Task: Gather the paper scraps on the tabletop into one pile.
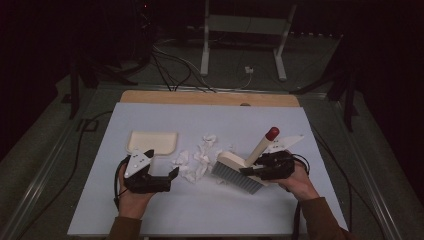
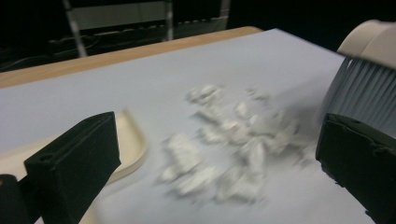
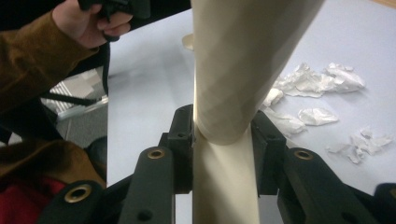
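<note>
A cream hand brush point(image 1: 235, 165) with grey bristles point(image 1: 236, 178) and a red-tipped handle point(image 1: 272, 133) stands on the pale mat, right of centre. My right gripper point(image 1: 252, 169) is shut on its handle point(image 3: 224, 84), which sits between the jaws point(image 3: 223, 135). A pile of white crumpled paper scraps point(image 1: 196, 161) lies mid-table. A cream dustpan point(image 1: 152, 141) lies flat to the left of the scraps. My left gripper point(image 1: 161, 162) is open beside the dustpan's near edge, facing the scraps point(image 2: 229, 140) with nothing between its jaws point(image 2: 217, 154); the bristles point(image 2: 364, 88) are just beyond them.
The pale mat point(image 1: 150, 215) covers a wooden table whose bare far edge point(image 1: 210, 97) shows. Cables and a white stand's legs point(image 1: 242, 45) lie on the floor beyond. A sleeve and the other hand point(image 3: 88, 23) appear in the right gripper view.
</note>
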Tool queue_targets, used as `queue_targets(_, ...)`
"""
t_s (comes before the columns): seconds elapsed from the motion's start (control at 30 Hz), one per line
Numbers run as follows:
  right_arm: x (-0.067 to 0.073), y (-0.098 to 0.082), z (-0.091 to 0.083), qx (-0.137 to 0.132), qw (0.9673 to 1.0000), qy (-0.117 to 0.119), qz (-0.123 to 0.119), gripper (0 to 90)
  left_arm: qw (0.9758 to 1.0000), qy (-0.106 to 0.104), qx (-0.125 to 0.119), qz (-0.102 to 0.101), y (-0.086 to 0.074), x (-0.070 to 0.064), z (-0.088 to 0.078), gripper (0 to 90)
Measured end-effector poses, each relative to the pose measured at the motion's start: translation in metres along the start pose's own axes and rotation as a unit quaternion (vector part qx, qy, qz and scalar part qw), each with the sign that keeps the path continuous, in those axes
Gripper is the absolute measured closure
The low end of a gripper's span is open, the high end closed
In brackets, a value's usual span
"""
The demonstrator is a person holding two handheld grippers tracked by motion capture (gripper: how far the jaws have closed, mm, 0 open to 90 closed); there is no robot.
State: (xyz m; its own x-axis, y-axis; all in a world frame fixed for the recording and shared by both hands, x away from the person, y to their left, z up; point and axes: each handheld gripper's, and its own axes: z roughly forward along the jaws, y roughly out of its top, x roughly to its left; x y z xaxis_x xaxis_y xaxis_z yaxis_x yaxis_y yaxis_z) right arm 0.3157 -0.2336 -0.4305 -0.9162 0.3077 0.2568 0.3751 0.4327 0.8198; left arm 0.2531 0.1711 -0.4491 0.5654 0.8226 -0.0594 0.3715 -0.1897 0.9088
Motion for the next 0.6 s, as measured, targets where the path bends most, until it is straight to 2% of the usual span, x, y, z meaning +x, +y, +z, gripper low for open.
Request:
queue_targets(0.1,-0.001,0.003,0.005,-0.002,0.9999,-0.009,0.013,67.5,0.9998,0.016,0.007,0.005,-0.007,0.007,-0.008,0.4)
queue_targets(0.37,-0.006,0.011,0.010,-0.020,0.9983,-0.034,0.043,67.5,0.9983,0.058,0.003,-0.006,-0.023,0.025,-0.026,0.4)
queue_targets(0.4,-0.007,0.015,0.011,-0.028,0.9973,-0.046,0.050,67.5,0.9981,0.061,0.001,-0.010,-0.026,0.027,-0.028,0.4)
queue_targets(0.53,-0.008,0.019,0.011,-0.042,0.9959,-0.057,0.057,67.5,0.9976,0.067,0.005,-0.017,-0.032,0.033,-0.030,0.4)
queue_targets(0.57,-0.009,0.020,0.011,-0.047,0.9950,-0.062,0.064,67.6,0.9975,0.068,0.006,-0.020,-0.033,0.034,-0.031,0.4)
queue_targets(0.6,-0.010,0.023,0.012,-0.055,0.9926,-0.070,0.082,67.5,0.9974,0.068,0.005,-0.022,-0.033,0.035,-0.031,0.4)
